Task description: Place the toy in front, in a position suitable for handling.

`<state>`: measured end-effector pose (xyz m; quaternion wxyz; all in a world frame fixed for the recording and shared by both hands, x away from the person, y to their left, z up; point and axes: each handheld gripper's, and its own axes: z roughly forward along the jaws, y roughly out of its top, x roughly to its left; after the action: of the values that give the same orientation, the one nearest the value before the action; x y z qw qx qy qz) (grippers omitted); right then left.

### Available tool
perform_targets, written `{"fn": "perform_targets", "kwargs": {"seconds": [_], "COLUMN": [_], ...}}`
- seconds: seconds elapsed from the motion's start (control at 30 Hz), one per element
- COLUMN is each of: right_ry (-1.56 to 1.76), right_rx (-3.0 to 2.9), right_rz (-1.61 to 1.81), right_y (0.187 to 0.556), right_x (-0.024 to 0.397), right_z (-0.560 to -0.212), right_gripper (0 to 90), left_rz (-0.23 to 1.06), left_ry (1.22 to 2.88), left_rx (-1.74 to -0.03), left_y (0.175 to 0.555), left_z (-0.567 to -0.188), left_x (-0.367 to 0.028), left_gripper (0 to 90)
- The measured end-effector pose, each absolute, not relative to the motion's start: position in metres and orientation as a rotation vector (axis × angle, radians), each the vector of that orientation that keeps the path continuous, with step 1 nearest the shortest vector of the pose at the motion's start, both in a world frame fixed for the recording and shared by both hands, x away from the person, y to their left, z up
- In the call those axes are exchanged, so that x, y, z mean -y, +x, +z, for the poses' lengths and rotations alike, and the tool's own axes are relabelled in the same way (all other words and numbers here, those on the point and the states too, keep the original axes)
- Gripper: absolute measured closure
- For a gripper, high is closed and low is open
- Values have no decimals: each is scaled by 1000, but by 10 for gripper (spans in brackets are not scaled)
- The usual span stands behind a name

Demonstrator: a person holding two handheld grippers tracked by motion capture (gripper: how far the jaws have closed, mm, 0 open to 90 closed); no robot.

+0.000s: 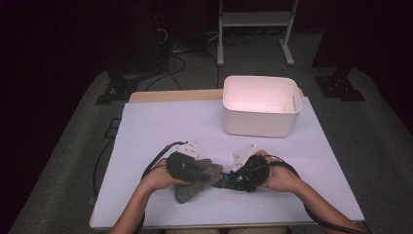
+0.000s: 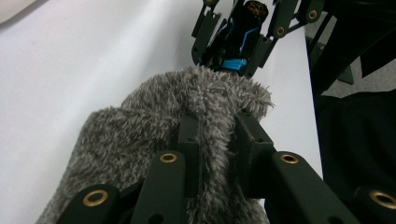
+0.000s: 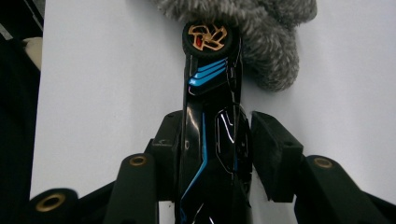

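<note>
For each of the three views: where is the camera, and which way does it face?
High view: above the person's side, facing forward and down on the table and white bin; forearms and both hands show.
Left gripper view: rides the left gripper, facing the grey furry cloth.
Right gripper view: rides the right gripper, facing the black toy car.
Both gripper views share cloth and car.

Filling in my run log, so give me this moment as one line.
left gripper: shut on grey fluffy cloth | right gripper: shut on black toy car with blue stripes | car nose touching cloth | white plastic bin: empty, far side
</note>
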<state>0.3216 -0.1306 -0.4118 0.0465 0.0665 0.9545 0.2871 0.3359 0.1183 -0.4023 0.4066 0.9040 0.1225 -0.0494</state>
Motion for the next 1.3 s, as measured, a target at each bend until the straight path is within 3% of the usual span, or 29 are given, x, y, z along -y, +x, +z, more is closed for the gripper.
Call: {"fn": "perform_targets", "kwargs": {"seconds": [0.47, 0.73, 1.1, 1.3], "right_ry": [103, 145, 219, 216], "right_rx": [-2899, -2837, -2787, -2777], "right_rz": [822, 1061, 1171, 1174], "right_y": [320, 328, 321, 317], "right_x": [107, 91, 130, 131], "right_z": [-410, -399, -404, -403], "right_gripper": [567, 566, 566, 568], "left_rz": [-129, -44, -74, -65], "left_ry": [2256, 2241, 2264, 2274], "left_rx": [-304, -305, -296, -291], "left_y": [337, 332, 336, 335], "left_z": [-395, -353, -369, -361], "left_x": [-123, -138, -121, -116], "left_gripper": [761, 766, 765, 767]}}
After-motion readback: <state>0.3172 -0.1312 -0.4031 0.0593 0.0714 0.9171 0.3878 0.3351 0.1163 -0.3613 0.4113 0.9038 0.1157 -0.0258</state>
